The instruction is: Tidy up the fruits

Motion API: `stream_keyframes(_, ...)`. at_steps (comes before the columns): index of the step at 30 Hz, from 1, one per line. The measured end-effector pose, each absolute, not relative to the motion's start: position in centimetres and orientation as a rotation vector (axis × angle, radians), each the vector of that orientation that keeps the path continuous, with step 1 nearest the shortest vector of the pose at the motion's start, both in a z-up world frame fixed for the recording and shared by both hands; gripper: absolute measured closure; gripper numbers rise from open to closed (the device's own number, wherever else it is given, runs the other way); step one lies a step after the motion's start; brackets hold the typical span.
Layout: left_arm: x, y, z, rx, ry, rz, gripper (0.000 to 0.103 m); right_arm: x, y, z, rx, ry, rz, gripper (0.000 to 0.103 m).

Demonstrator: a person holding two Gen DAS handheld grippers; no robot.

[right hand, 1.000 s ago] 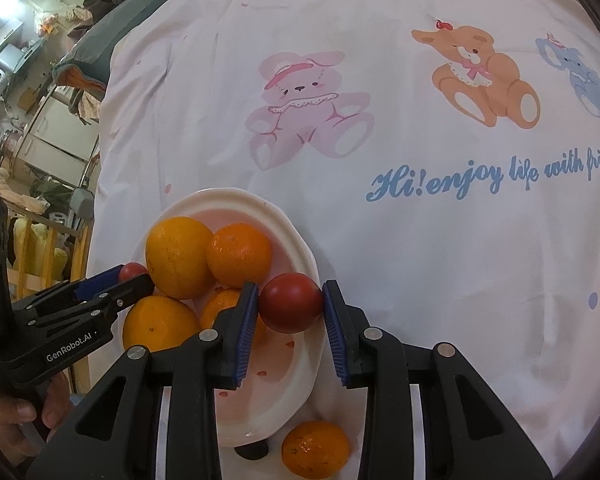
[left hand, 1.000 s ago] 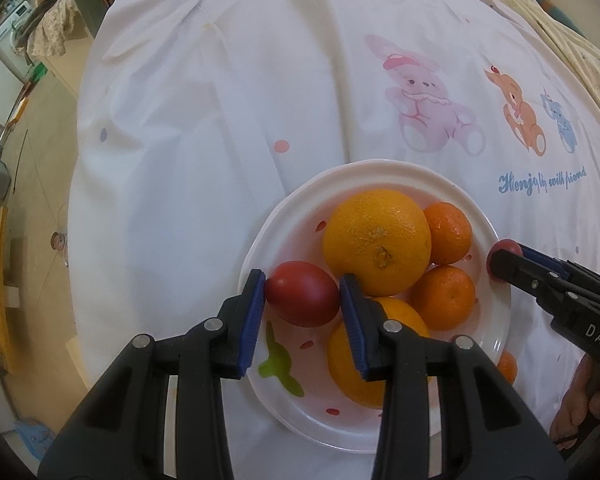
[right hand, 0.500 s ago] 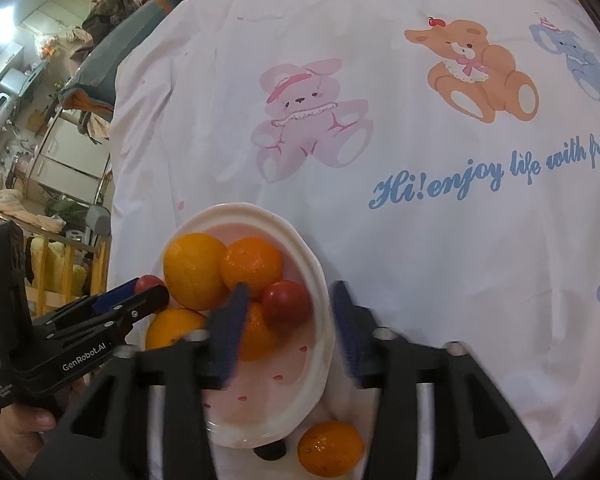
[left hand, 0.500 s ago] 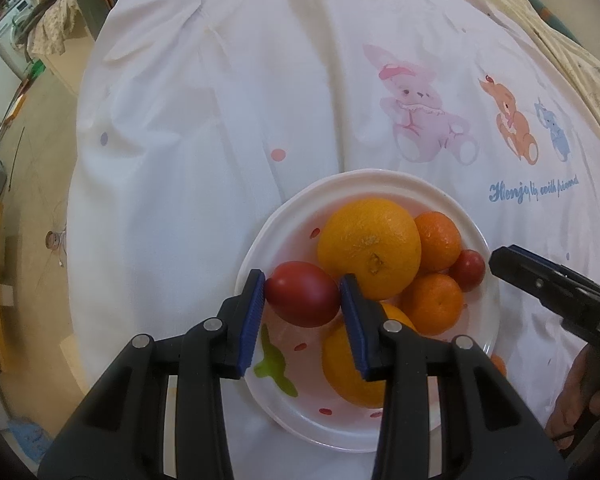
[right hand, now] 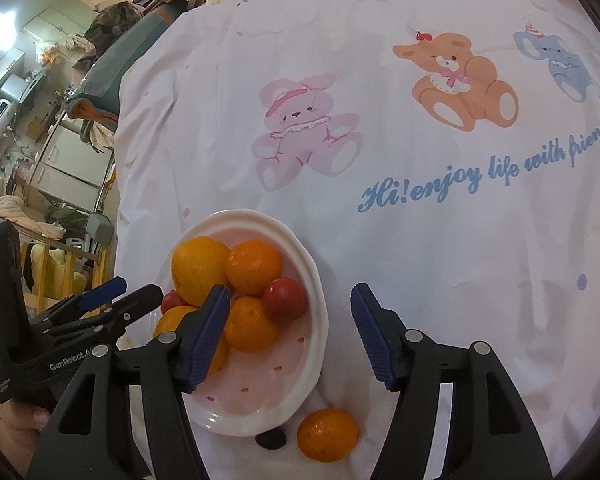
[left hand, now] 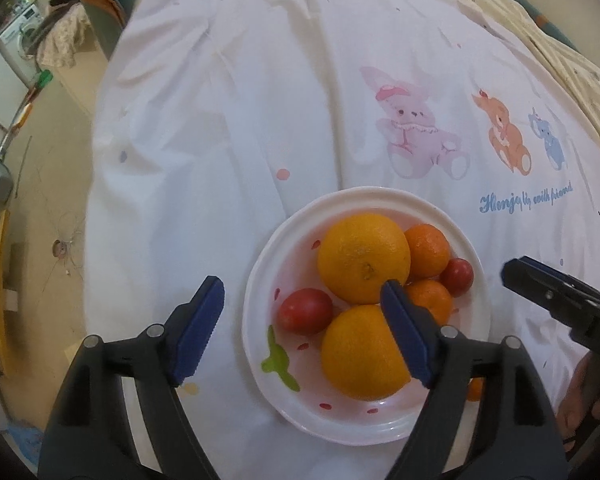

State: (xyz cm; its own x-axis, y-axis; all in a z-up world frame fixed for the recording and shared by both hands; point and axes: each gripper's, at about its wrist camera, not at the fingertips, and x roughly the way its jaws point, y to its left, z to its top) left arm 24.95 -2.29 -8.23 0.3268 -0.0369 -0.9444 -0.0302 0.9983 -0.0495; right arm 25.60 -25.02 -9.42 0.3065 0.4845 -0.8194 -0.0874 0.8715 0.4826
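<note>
A white plate (left hand: 260,276) (right hand: 316,344) on the cartoon-print cloth holds two big oranges (left hand: 362,258), two small tangerines (left hand: 426,250) and two red fruits (left hand: 306,311) (left hand: 457,276). My left gripper (left hand: 302,330) is open and empty, its fingers standing wide above the plate's near left side. My right gripper (right hand: 290,332) is open and empty above the plate's right rim; a red fruit (right hand: 285,299) lies just beyond it. A loose tangerine (right hand: 327,434) lies on the cloth next to the plate.
A small dark object (right hand: 271,439) lies beside the loose tangerine. The white cloth (left hand: 260,120) spreads wide beyond the plate, with printed animals (right hand: 306,128). The table's left edge drops to the floor (left hand: 40,208), with furniture there.
Both grippers opened and let go of their red fruits, which now lie on the plate. Both grippers pulled back and up.
</note>
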Motion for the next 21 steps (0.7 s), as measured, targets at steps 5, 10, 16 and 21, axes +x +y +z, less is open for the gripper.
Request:
stream_keyframes(5, 23.1, -2.2, -6.1, -0.052, 1.178, 0.003, 0.025, 24.0, -25.7, -7.4, 0.371, 1.165, 0.389, 0.037)
stream_keyframes(10, 20.6, -3.1, -3.9, -0.008, 1.103, -0.013, 0.025, 22.0, -26.5, -5.8, 0.353, 1.132, 0.384, 0.037)
stream_keyframes(16, 17.7, -3.4, -3.0, -0.017, 1.095, -0.047, 0.025, 19.1, -28.3, -5.0, 0.397, 1.122, 0.363, 0.037)
stream_keyframes(21, 15.0, -3.3, -2.3, -0.044, 1.06, -0.056, 0.025, 16.7, -29.1, -4.7, 0.407, 1.117, 0.354, 0.037)
